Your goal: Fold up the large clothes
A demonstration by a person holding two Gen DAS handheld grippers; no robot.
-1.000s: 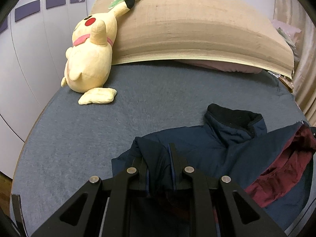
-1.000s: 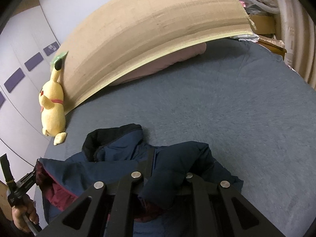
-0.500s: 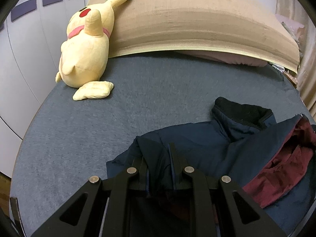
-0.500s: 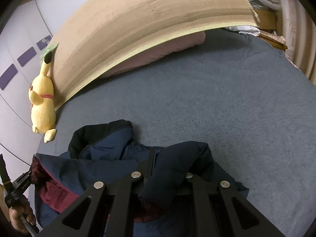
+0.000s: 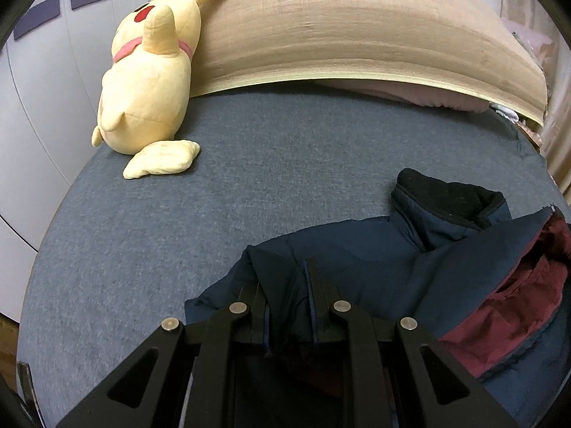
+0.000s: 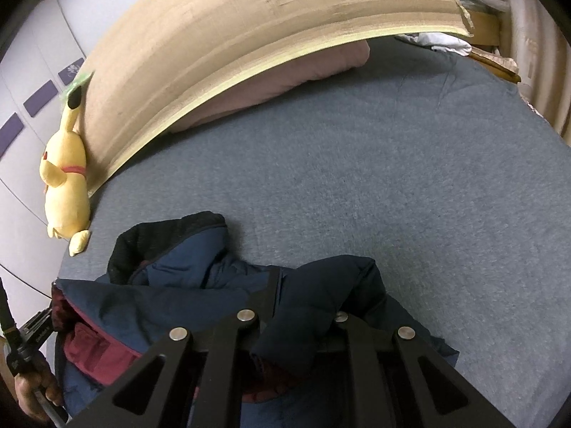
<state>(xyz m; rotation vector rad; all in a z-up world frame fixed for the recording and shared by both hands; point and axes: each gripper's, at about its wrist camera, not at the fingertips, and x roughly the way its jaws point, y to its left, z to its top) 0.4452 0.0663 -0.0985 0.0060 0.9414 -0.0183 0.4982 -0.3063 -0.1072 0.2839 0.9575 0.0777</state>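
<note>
left wrist view: the left tool [image 5: 285,285] is clamped on a fold of the navy jacket [image 5: 374,267], which lies bunched on the grey bed [image 5: 249,185], maroon lining showing. right wrist view: the right tool [image 6: 303,303] pinches a puffy fold of it. a yellow plush toy [image 5: 146,82] leans on the headboard [image 5: 339,28].

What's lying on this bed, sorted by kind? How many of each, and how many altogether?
Jackets: 1, the navy jacket with dark red lining, pinched by the left gripper and the right gripper.
Stuffed toys: 1, the yellow plush by the headboard.
Pillows: 1, the pink pillow under the tan mat.
Mats: 1.
Total: 4.
</note>
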